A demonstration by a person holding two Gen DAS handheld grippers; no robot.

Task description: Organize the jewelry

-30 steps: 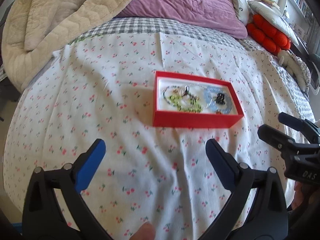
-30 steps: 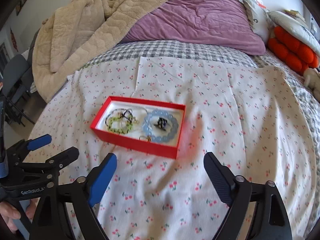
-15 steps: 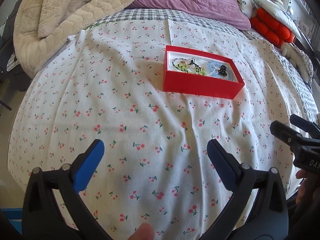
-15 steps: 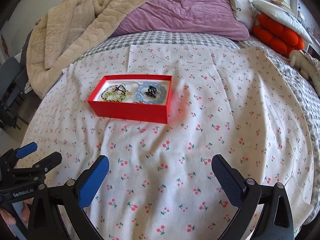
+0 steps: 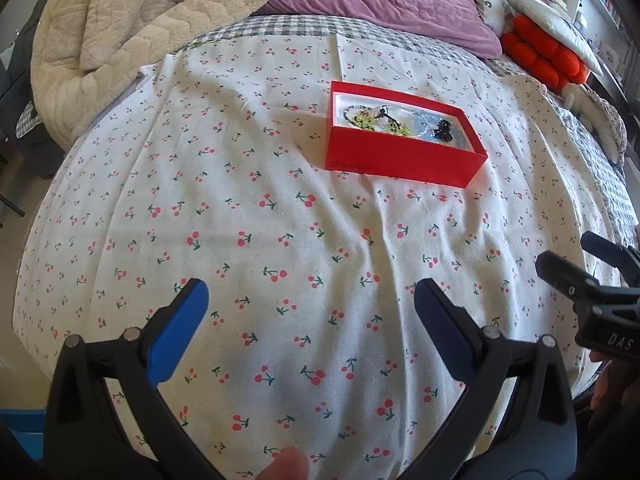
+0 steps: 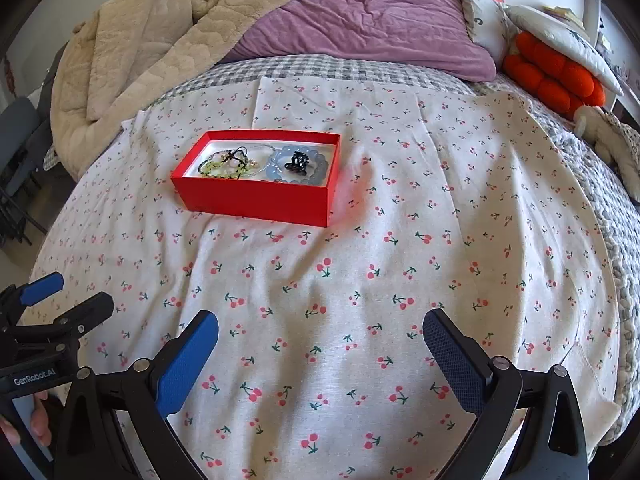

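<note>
A red box [image 5: 404,156] [image 6: 256,200] sits on the cherry-print cloth [image 5: 280,240] [image 6: 360,280] on the bed. Inside lie a green bead bracelet [image 6: 218,166] [image 5: 366,120], a pale blue bead bracelet [image 6: 298,168] and a small black piece [image 6: 296,160] [image 5: 442,130]. My left gripper [image 5: 310,320] is open and empty, well short of the box. My right gripper [image 6: 320,344] is open and empty, also near the bed's front edge. Each gripper shows at the edge of the other's view: the right [image 5: 600,280] and the left [image 6: 48,312].
A beige blanket [image 6: 152,48] is heaped at the back left and a purple pillow [image 6: 368,24] lies at the back. Orange cushions [image 6: 552,76] and a white pillow [image 6: 560,40] sit at the back right. A grey checked cover [image 6: 320,68] lies under the cloth.
Both grippers have pulled back from the red box toward the bed's front edge and stay open. The box and its jewelry have not moved.
</note>
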